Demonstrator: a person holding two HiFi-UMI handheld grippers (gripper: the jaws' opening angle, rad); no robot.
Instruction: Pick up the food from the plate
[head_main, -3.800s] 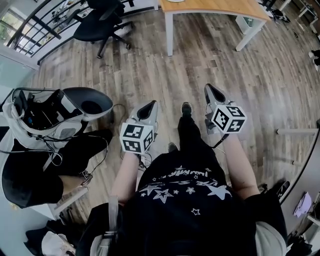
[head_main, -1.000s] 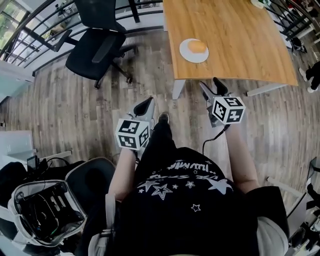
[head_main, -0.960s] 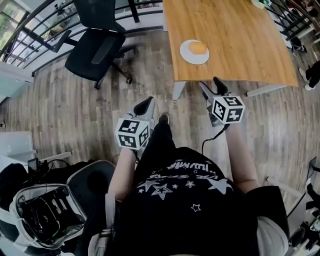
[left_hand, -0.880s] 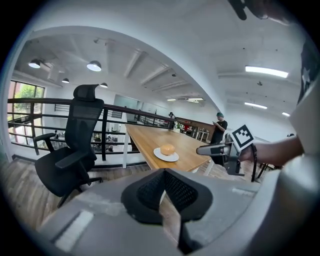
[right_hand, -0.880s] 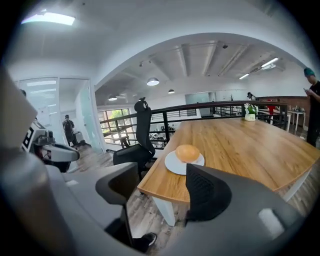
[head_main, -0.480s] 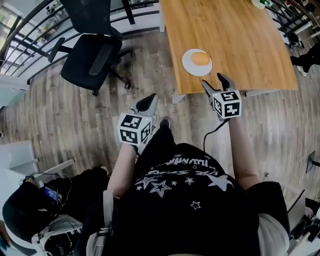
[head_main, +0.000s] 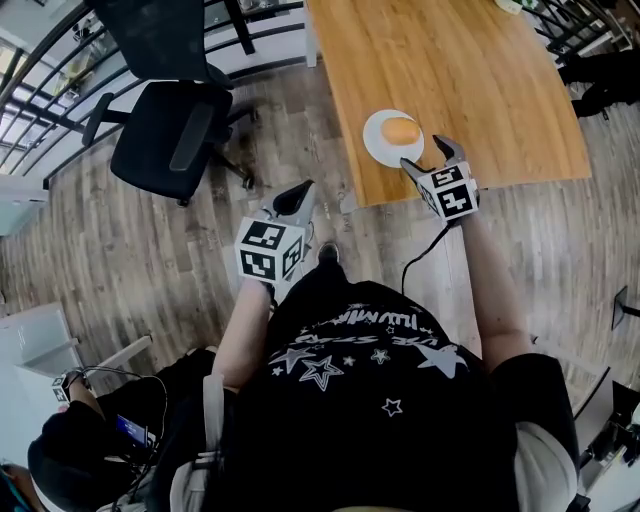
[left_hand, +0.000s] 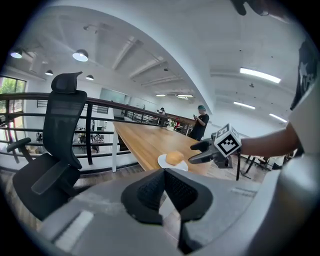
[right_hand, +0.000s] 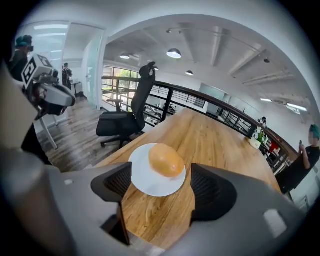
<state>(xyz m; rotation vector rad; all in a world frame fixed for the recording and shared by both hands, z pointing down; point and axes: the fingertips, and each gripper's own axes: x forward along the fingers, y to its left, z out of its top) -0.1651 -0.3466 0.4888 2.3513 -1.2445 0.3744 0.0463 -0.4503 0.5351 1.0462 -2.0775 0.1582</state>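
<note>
From your head view, the bun (head_main: 401, 131) lies on a white plate (head_main: 378, 150) by the desk's (head_main: 480, 60) near edge, toward its left corner. Your right gripper (head_main: 432, 160) hovers just beside the plate, and your left gripper (head_main: 298, 195) is over the floor. In the left gripper view, the jaws are clenched together and empty. In the right gripper view, the jaws have just been opening and grip nothing, with the bun just ahead.

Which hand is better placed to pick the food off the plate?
Right. The right gripper hangs by the plate at the table edge, jaws just opening, empty, facing the food. The left gripper is shut over the floor.
</note>
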